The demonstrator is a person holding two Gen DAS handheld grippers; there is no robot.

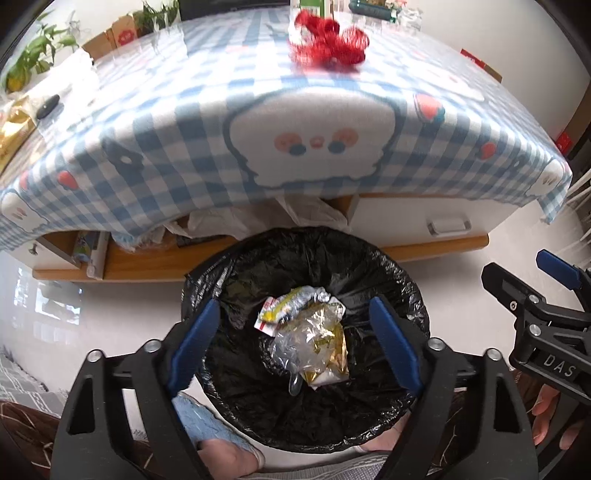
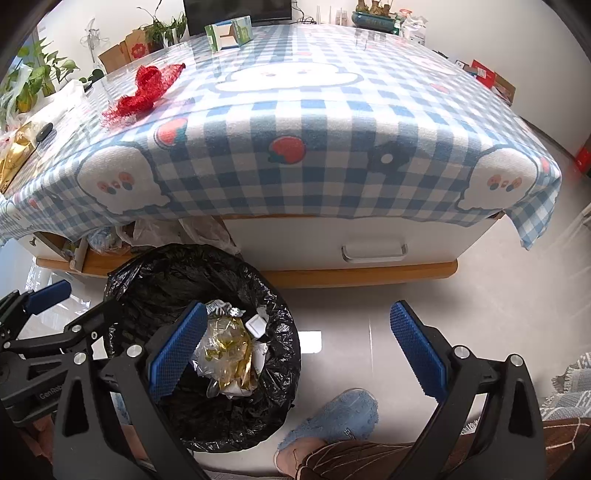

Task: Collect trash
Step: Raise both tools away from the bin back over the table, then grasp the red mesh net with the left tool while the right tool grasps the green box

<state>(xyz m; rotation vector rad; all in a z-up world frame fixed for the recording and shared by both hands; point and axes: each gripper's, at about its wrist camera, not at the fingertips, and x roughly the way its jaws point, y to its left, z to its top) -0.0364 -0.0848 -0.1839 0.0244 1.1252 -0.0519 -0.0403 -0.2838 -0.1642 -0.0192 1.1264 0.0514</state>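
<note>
A bin lined with a black bag (image 1: 402, 280) (image 2: 159, 266) stands on the floor in front of the table. In it lie a crumpled clear and gold wrapper (image 1: 317, 343) (image 2: 225, 347), a yellow and white packet (image 1: 280, 310) and a bit of foil. Directly above the bin my left gripper (image 1: 295, 332) is open, with nothing between its blue pads. Over the bare floor to the right of the bin, my right gripper (image 2: 297, 347) is open and empty. A red mesh net (image 1: 328, 44) (image 2: 144, 88) lies on the table.
The table has a blue checked cloth (image 2: 332, 122) hanging over its edge. A green box (image 2: 229, 33), a gold bag (image 2: 14, 158) and a black object (image 1: 48, 105) lie on it. A white drawer (image 2: 373, 253) sits under it. Feet in blue slippers (image 2: 332, 417) flank the bin.
</note>
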